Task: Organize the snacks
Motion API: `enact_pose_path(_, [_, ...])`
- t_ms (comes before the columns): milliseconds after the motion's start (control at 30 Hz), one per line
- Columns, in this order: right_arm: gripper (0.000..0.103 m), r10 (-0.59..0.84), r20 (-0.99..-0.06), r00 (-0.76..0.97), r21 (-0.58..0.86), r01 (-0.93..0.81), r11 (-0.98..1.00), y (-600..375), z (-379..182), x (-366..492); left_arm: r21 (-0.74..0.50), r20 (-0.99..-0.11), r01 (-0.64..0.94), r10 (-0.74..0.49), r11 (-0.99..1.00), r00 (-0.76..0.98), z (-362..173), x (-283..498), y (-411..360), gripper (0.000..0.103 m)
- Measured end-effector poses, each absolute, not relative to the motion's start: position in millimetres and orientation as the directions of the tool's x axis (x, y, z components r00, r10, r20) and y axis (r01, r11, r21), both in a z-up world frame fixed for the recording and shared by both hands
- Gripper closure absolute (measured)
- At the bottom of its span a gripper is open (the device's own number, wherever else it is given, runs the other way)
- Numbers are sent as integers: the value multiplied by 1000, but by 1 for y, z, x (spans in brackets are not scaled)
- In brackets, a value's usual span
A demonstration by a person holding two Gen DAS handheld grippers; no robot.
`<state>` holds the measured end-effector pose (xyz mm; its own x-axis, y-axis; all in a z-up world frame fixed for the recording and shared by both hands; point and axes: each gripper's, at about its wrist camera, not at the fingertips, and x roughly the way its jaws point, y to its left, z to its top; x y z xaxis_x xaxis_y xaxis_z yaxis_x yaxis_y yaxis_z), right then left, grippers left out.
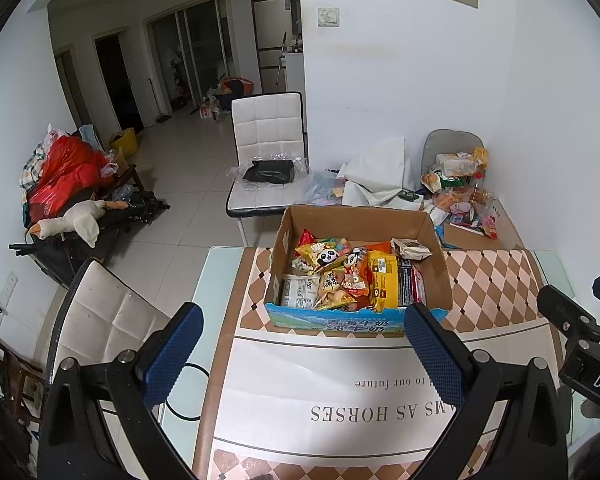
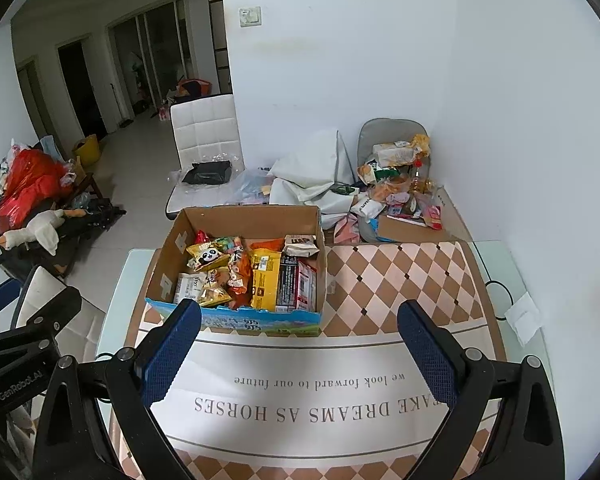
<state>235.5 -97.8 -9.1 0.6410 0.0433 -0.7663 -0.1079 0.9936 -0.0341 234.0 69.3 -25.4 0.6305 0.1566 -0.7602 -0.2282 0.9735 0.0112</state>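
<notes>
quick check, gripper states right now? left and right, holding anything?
Left gripper: open, holding nothing, above the table mat in front of the snack box.
Right gripper: open, holding nothing, also short of the box.

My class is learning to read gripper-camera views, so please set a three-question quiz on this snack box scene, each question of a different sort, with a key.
1. True or false: the left gripper is holding a snack.
2. Multiple choice: the yellow packet in the box lies A) at the box's left wall, B) right of the panda bag, C) outside the box on the mat.
3. Short answer: where does the loose snack pile lie relative to the box?

Key
1. False; both it and the right gripper are open and empty.
2. B.
3. Behind the box and to its right, near the wall corner.
</notes>
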Motion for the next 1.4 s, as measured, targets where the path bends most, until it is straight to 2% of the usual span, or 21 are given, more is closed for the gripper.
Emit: enact_pose_path(1400, [3, 37, -774, 633, -34, -99, 994, -100, -10, 228, 18, -765, -199, 142, 980, 629, -24, 228, 74, 0])
